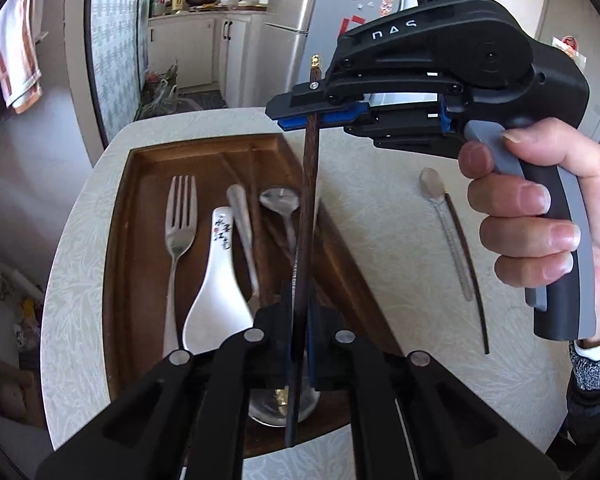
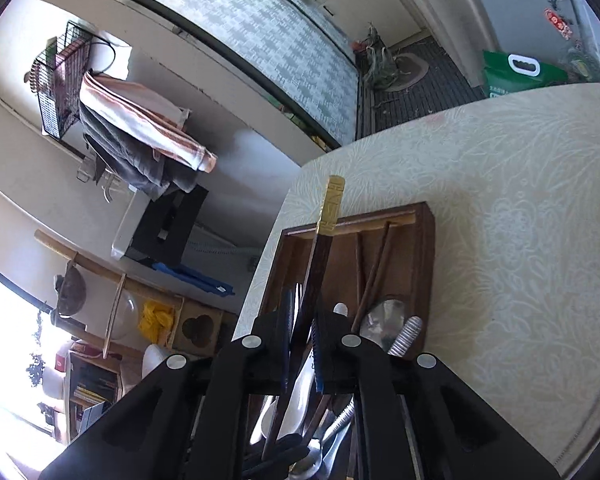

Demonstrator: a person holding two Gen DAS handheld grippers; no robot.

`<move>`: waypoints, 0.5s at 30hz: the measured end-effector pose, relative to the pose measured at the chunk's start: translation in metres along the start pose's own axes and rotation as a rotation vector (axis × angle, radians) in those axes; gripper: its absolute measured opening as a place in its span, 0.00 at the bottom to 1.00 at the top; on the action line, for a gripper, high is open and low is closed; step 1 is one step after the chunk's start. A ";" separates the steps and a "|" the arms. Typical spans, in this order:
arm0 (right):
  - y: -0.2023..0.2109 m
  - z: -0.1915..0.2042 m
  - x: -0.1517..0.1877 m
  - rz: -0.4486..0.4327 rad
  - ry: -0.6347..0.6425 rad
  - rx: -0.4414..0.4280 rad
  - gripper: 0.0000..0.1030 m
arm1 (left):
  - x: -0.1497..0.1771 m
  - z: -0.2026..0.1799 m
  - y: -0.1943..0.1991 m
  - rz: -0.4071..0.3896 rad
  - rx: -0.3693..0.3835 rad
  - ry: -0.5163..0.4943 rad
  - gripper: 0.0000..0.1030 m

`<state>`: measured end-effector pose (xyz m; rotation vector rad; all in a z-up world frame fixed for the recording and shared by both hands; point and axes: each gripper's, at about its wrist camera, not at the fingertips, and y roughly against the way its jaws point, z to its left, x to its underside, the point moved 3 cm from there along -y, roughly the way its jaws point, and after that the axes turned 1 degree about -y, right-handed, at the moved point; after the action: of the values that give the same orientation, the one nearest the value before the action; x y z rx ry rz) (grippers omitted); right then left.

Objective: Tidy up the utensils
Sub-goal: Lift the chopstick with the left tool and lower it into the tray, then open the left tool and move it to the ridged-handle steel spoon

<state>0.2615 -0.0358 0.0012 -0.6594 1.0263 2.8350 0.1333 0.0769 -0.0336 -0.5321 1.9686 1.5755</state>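
- Two black grippers are pinching one dark wooden chopstick with a gold tip (image 1: 309, 184) at frame centre: the left gripper (image 1: 298, 344) low, the right gripper (image 1: 320, 114) near its top.
- The chopstick is hanging over the brown wooden tray (image 1: 148, 160), which is holding a steel fork (image 1: 179, 216) and a white ceramic spoon (image 1: 216, 280).

On the table (image 1: 360, 184), the wooden tray (image 1: 132, 216) sits at 9 o'clock from centre, holding a fork (image 1: 179, 224), ceramic spoon (image 1: 214, 280) and metal spoon (image 1: 281, 204) side by side. At 3 o'clock of the tray, a small spoon (image 1: 444, 216) lies beside a lone chopstick (image 1: 470, 272). A chopstick (image 1: 306, 216) hangs above the tray's 3 o'clock edge.
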 end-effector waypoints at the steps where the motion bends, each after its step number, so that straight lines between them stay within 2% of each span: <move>1: -0.011 0.000 0.002 0.026 0.000 0.016 0.11 | 0.001 0.004 -0.002 0.007 -0.008 0.007 0.06; 4: -0.029 0.000 0.007 0.065 0.010 0.039 0.30 | 0.003 0.011 -0.015 0.023 -0.023 0.025 0.06; 5: -0.033 0.001 0.009 0.073 0.014 0.039 0.40 | 0.003 0.012 -0.017 0.022 -0.026 0.030 0.06; 6: -0.035 0.001 0.009 0.076 0.014 0.038 0.44 | 0.003 0.013 -0.018 0.021 -0.027 0.034 0.06; 8: -0.037 0.002 0.011 0.083 0.022 0.044 0.45 | 0.002 0.013 -0.020 0.018 -0.043 0.034 0.06; 12: -0.032 0.007 0.012 0.088 0.039 0.042 0.61 | 0.001 0.012 -0.020 0.008 -0.070 0.039 0.06; 15: -0.025 0.008 0.013 0.080 0.041 0.040 0.63 | 0.001 0.010 -0.019 0.003 -0.080 0.046 0.06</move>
<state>0.2513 -0.0127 -0.0143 -0.6913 1.1373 2.8719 0.1463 0.0821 -0.0499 -0.6023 1.9479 1.6632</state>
